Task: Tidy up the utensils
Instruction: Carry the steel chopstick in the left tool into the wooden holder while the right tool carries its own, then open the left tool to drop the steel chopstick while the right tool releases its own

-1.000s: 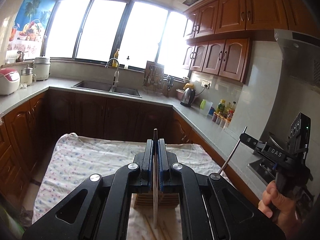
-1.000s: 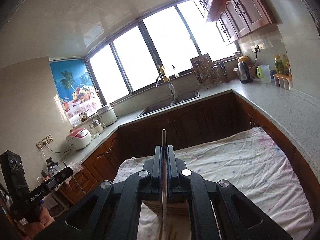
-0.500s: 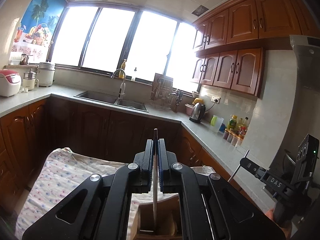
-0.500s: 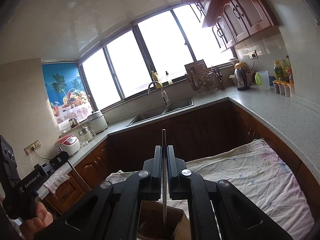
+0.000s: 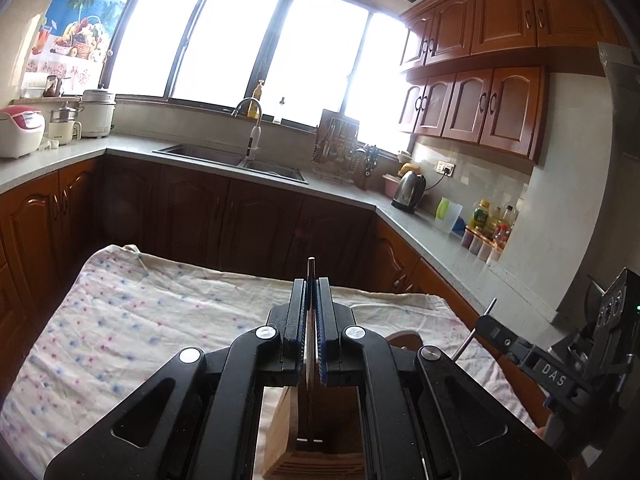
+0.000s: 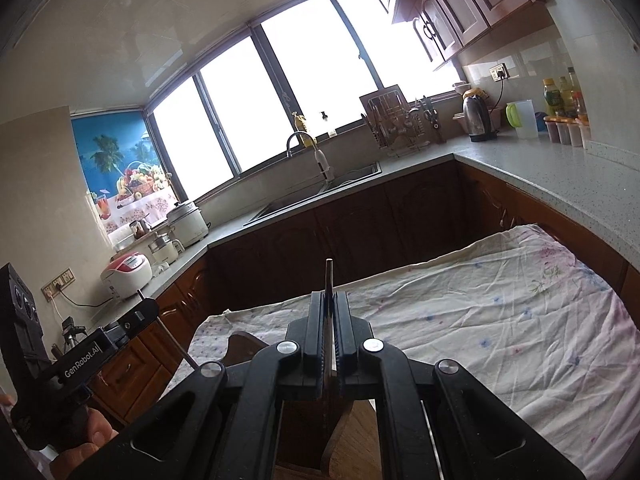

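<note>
My left gripper (image 5: 311,284) is shut on a thin metal utensil (image 5: 310,320) that stands upright, its lower end down inside a wooden utensil box (image 5: 316,452) on the floral tablecloth (image 5: 140,320). My right gripper (image 6: 329,296) is shut on a second thin metal utensil (image 6: 328,280), also upright over the wooden box (image 6: 360,432). Each gripper shows in the other's view, the right one (image 5: 560,372) at the right, the left one (image 6: 80,360) at the left, each with its rod sticking out.
The cloth-covered table (image 6: 500,312) stands between L-shaped counters with dark wood cabinets. A sink (image 5: 240,158), a dish rack (image 5: 336,148), a kettle (image 5: 410,190) and bottles (image 5: 492,220) line the counter. Rice cookers (image 5: 20,130) stand at the left.
Both grippers have moved over the wooden box and lowered, so the table fills more of each view. Both utensils stay clamped, and their lower ends now reach into the box.
</note>
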